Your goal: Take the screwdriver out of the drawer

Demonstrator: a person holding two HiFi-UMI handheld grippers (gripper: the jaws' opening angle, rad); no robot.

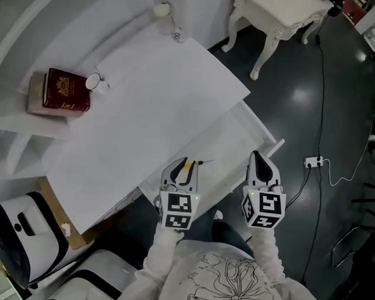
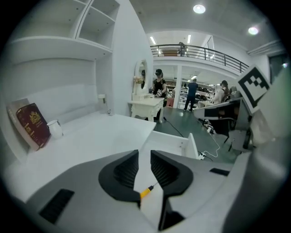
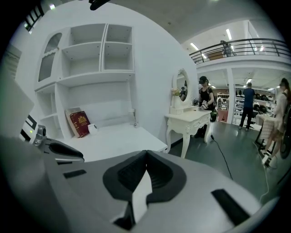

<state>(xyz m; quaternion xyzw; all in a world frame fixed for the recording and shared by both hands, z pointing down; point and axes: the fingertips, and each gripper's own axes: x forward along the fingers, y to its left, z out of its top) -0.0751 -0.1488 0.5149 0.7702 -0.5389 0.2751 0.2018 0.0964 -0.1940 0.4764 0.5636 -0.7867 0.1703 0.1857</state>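
Note:
The white drawer (image 1: 263, 136) stands pulled out from under the white desk (image 1: 152, 113). In it lies the screwdriver (image 1: 203, 161), with a yellow-orange handle and a thin shaft. My left gripper (image 1: 186, 164) hangs over it, jaws open. In the left gripper view the screwdriver's handle (image 2: 146, 191) shows in the gap of that gripper (image 2: 144, 155), below the black pads and not pressed by them. My right gripper (image 1: 256, 155) is over the drawer's right end, near its front, and holds nothing. In the right gripper view that gripper's (image 3: 145, 154) tips meet: it is shut.
On the desk's left end a dark red book (image 1: 66, 91) leans on a shelf wall, with a small white cup (image 1: 94, 82) beside it. A white ornate table (image 1: 279, 16) stands beyond the desk. A power strip (image 1: 313, 162) and its cable lie on the dark floor at right.

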